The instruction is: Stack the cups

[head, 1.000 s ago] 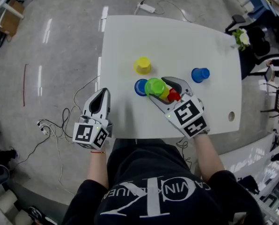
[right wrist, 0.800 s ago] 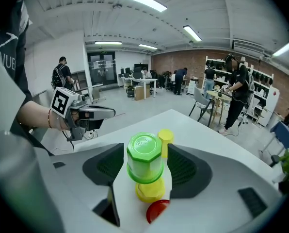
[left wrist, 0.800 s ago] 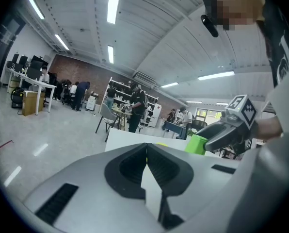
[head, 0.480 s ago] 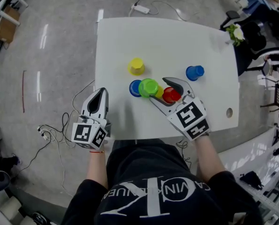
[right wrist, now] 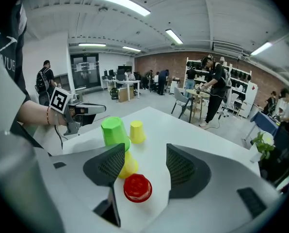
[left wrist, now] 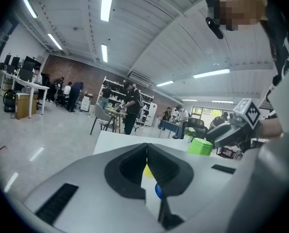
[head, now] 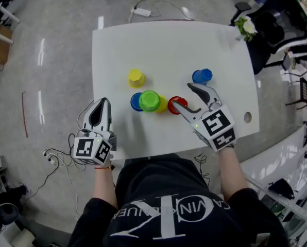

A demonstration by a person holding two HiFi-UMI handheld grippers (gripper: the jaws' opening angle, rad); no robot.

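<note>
The black shirt [head: 169, 217] bears "CALVIN KLEIN" and a large "CK", seen upside down.

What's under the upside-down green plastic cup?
A blue plastic cup and a yellow plastic cup peek out at its sides. The green cup covers whatever is beneath or inside it.

On my feed the red cup [right wrist: 137, 187] reads as smooth plastic with a soft sheen. The green cup [right wrist: 114, 130] and yellow cup [right wrist: 136, 131] beyond it look the same. Under the red cup the white table [head: 169, 50] is smooth and matt. Further left of it, the grey floor [head: 50, 60] is glossy, streaked with reflected light.
</note>
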